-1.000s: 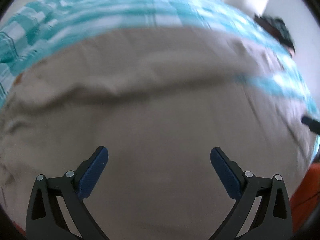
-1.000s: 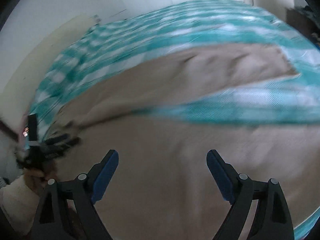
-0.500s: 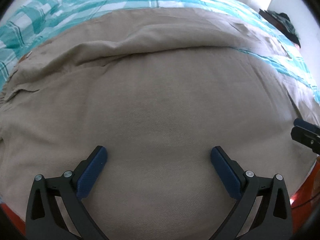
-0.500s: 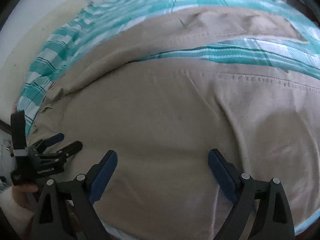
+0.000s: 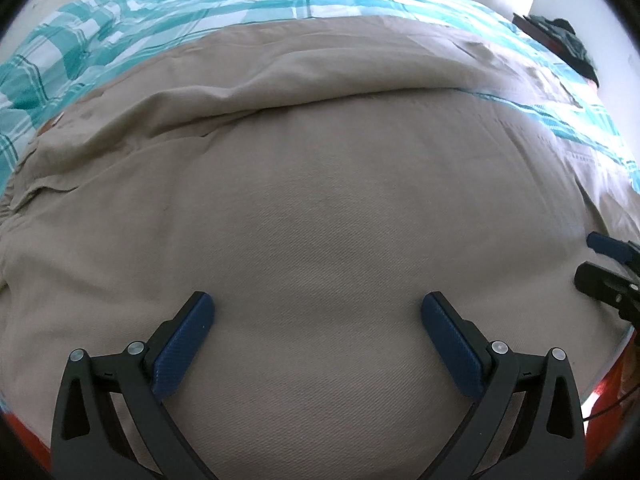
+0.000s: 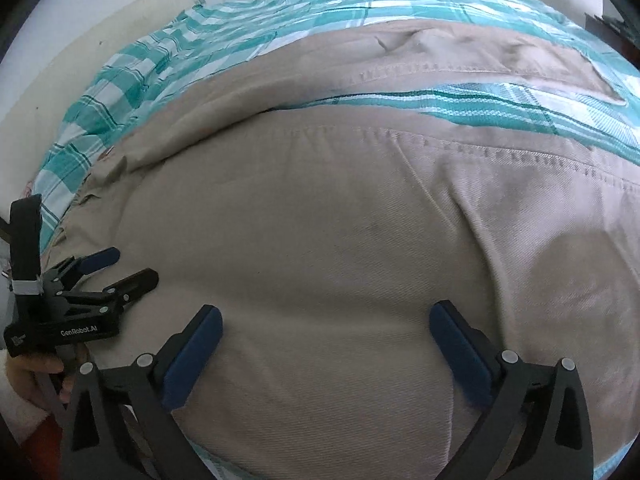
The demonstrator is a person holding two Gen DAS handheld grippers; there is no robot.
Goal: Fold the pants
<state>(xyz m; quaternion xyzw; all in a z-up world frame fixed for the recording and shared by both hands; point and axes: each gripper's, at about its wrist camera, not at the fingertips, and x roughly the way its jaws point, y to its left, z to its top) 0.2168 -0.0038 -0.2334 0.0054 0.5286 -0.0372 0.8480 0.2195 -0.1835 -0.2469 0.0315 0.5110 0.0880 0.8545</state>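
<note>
Beige pants (image 5: 320, 208) lie spread on a teal checked bedsheet (image 5: 168, 12); they also fill the right wrist view (image 6: 340, 248), where a strip of sheet shows between the two legs. My left gripper (image 5: 318, 312) is open and empty, low over the near leg. My right gripper (image 6: 326, 328) is open and empty over the same leg further right. Each gripper shows in the other's view: the right one at the left wrist view's right edge (image 5: 600, 264), the left one at the right wrist view's left edge (image 6: 120, 268).
The near bed edge with an orange-red surface below (image 5: 612, 384) runs under both grippers. A dark pile on a stand (image 5: 568, 40) sits beyond the bed at the far right. A white wall (image 6: 80, 40) lies behind the bed.
Both grippers have moved closer and lower over the pants, and the blur has cleared. The jaws stay open and empty throughout.
</note>
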